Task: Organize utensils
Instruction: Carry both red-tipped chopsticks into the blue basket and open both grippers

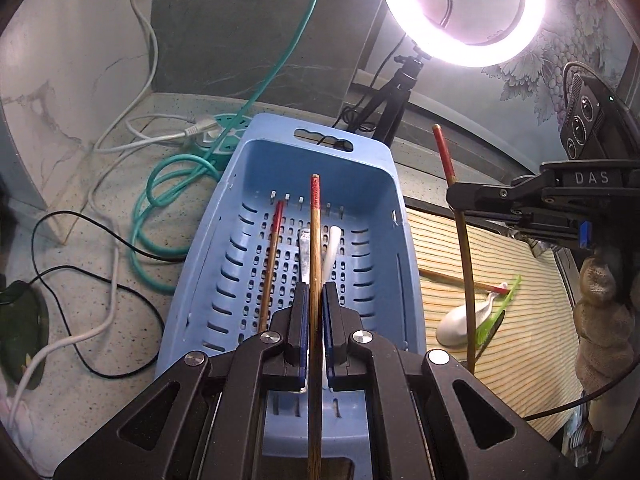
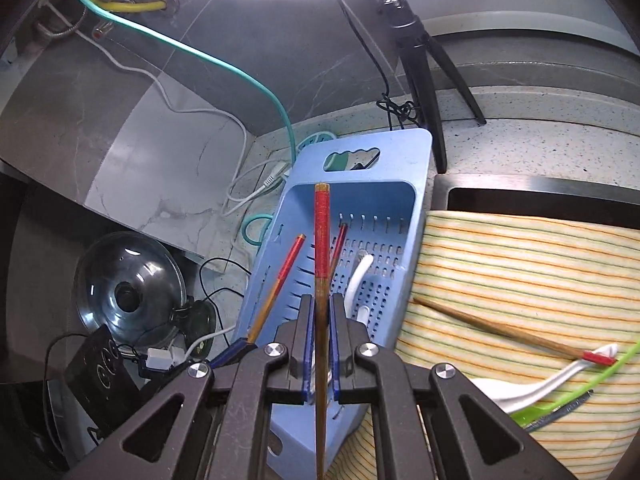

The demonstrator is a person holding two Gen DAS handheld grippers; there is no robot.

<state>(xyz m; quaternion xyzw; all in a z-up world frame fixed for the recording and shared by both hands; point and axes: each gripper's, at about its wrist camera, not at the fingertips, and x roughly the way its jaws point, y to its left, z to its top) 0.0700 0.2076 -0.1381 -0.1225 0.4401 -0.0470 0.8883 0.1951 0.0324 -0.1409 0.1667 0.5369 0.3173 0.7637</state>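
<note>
Left wrist view: left gripper [image 1: 315, 300] pinching a red-tipped chopstick [image 1: 315, 240] over the blue slotted basket [image 1: 384, 184], with one red-tipped chopstick [image 1: 272, 256], a white spoon [image 1: 331, 254] and a metal utensil handle [image 1: 305, 256] already lying inside. Right wrist view: right gripper [image 2: 320, 312] likewise pressed onto its own chopstick [image 2: 321, 236], aimed at the basket toward 12 o'clock. Roughly halfway by the look of it, with another chopstick [image 2: 500, 332], a white ladle-spoon [image 2: 532, 384] and a green utensil [image 2: 580, 376] left on the striped cloth [image 2: 520, 264] at 4 o'clock.

Basket [image 1: 404, 248] left of cloth [image 1: 520, 280]; spoon [image 1: 460, 322] on cloth.
</note>
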